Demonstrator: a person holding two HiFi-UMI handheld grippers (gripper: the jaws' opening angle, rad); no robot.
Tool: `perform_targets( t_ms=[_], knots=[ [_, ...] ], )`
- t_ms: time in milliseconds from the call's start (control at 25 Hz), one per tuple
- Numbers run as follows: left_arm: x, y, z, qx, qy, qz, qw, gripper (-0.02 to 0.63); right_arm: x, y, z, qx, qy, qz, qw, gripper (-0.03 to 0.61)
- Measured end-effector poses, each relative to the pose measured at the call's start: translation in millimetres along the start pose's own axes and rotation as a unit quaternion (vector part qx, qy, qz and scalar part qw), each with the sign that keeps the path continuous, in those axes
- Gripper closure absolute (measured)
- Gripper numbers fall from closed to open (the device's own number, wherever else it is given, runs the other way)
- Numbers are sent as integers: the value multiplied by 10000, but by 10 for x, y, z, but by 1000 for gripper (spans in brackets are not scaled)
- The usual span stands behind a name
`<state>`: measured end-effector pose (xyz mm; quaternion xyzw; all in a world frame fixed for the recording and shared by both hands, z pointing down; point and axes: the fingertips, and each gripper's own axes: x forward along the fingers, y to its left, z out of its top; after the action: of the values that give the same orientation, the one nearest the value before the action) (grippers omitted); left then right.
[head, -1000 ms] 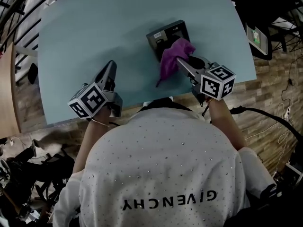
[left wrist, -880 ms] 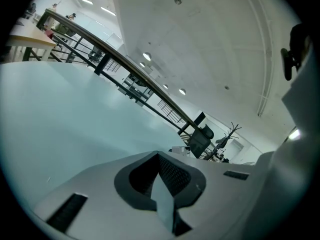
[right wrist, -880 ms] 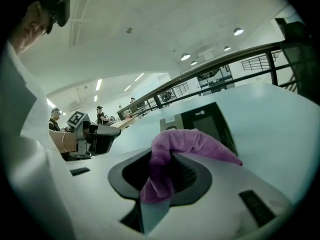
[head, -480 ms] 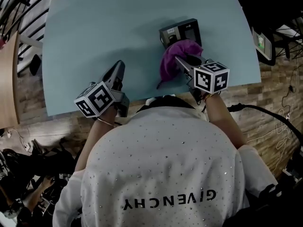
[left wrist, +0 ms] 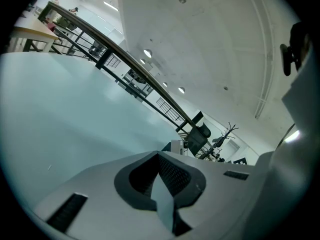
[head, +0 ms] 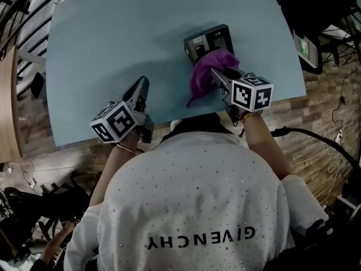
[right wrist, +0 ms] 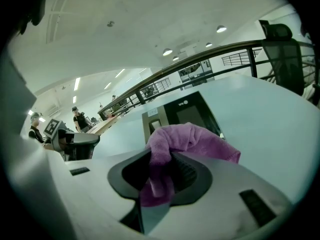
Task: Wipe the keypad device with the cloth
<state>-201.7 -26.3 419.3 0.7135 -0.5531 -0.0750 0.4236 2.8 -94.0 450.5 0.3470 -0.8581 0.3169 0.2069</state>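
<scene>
In the head view, the device (head: 207, 40) lies flat on the desk (head: 113, 33), toward the far right. The cloth (head: 204, 72) droops over the device's near edge, pinched by the right claw (head: 216, 74). The left claw (head: 142, 85) sits by the desk's near edge, well apart from both.

In the left claw view, we see the 2 jaws clenched together on nothing, with only bare desk ahead.

In the right claw view, the jaws are grasping a fold of the cloth (right wrist: 192, 139). The rest bunches forward over the near end of the device (right wrist: 182, 111), and a tail hangs down between the jaws.

We judge the cloth soft, light and limp, so it will drag and fold rather than push. A bunched fold held deep in the pads suits it. The device looks stiff and smooth-faced, and perhaps light enough to slide. We would steady it by a side edge, not by its face.
</scene>
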Motion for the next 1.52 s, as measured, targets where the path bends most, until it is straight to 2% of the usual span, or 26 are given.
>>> perform_targets(
  t_ms=[160, 720, 1520],
  knots=[
    [111, -56, -38, 54, 99, -48, 9999, 620, -24, -128, 23, 185, -51, -51, 9998, 485],
    [527, -231, 47, -10, 51, 16, 10000, 620, -136, -630, 214, 104, 59, -12, 9999, 485],
    [930, -357, 92, -60, 36, 342, 9994, 620, -145, -1470, 629, 339, 128, -239, 9991, 485]
  ],
)
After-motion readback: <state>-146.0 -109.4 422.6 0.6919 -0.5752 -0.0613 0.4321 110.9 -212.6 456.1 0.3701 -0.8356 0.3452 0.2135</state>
